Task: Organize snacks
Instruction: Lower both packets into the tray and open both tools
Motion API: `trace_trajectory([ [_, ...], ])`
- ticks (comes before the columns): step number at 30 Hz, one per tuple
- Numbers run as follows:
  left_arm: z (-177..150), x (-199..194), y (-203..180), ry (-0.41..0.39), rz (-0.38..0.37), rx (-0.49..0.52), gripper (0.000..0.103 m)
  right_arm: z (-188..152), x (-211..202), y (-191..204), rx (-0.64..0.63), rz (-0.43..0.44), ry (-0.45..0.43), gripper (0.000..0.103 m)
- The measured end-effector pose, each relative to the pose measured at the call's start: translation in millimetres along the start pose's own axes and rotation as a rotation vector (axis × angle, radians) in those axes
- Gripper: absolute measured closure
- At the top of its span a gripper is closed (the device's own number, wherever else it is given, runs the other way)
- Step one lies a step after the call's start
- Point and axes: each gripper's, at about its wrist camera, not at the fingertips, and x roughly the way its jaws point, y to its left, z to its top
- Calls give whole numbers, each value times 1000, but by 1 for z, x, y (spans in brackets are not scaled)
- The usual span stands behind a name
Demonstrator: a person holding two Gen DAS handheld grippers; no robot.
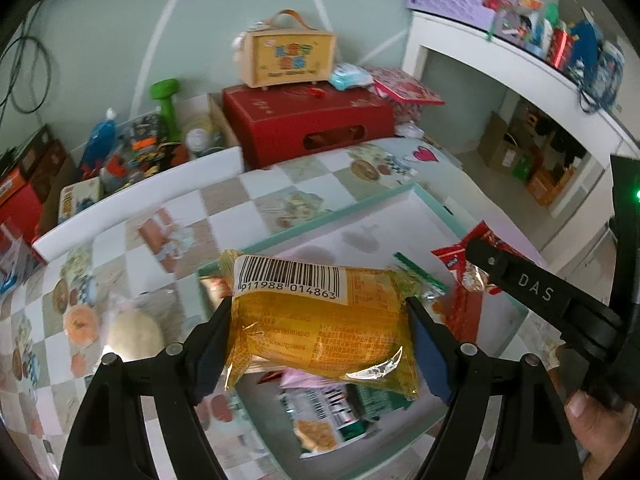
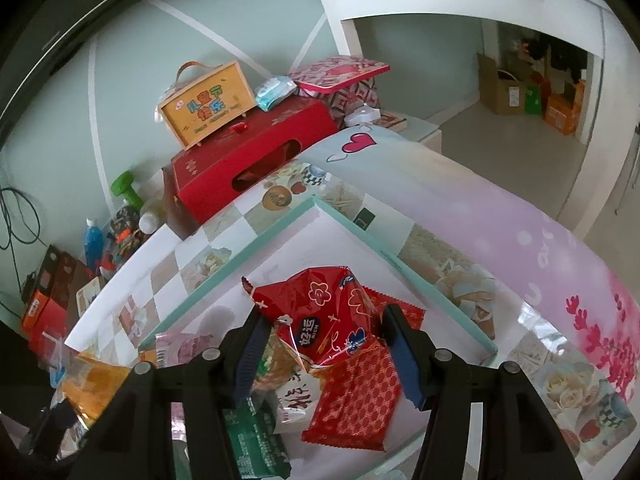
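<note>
Yellow foil snack pack [image 1: 320, 320] w/ a white barcode label is sitting clamped between the pads of the left hand-held gripper [image 1: 320, 316], held above the teal-rimmed white tray [image 1: 332, 216] on the checked counter [image 1: 168, 232]. Under it, inside the tray, a green-and-white packet [image 1: 328, 416] and a pink one are lying flat. Left of the tray, a pale round item is resting on the counter, too blurred to ID. Moving right, the right hand-held gripper [image 2: 324, 344] is gripping a red crinkled snack bag [image 2: 332, 320] printed w/ white flower outlines and a dark round logo; both pads are pressing its sides, and it's hanging over the tray's right part. Below it, a red patterned flat packet [image 2: 356, 400] is lying in the tray, partly under the bag, touching a white-labelled pack beside it. At the far right of the left wrist view, a hand [image 1: 600, 432] is holding the right tool's black body. Behind the counter, a red box [image 1: 308, 120] is carrying a yellow handled case [image 1: 288, 56].
</note>
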Motion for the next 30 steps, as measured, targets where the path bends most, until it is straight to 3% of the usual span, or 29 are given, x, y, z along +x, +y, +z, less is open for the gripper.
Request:
trace_trajectory([
  [10, 5, 24, -34, 33, 13, 83, 21, 2, 5, -14, 39, -8, 5, 42],
  [26, 5, 20, -39, 21, 46, 101, 17, 2, 9, -7, -3, -3, 15, 41],
  [30, 4, 16, -30, 25, 65, 74, 17, 1, 10, -6, -8, -16, 20, 32],
])
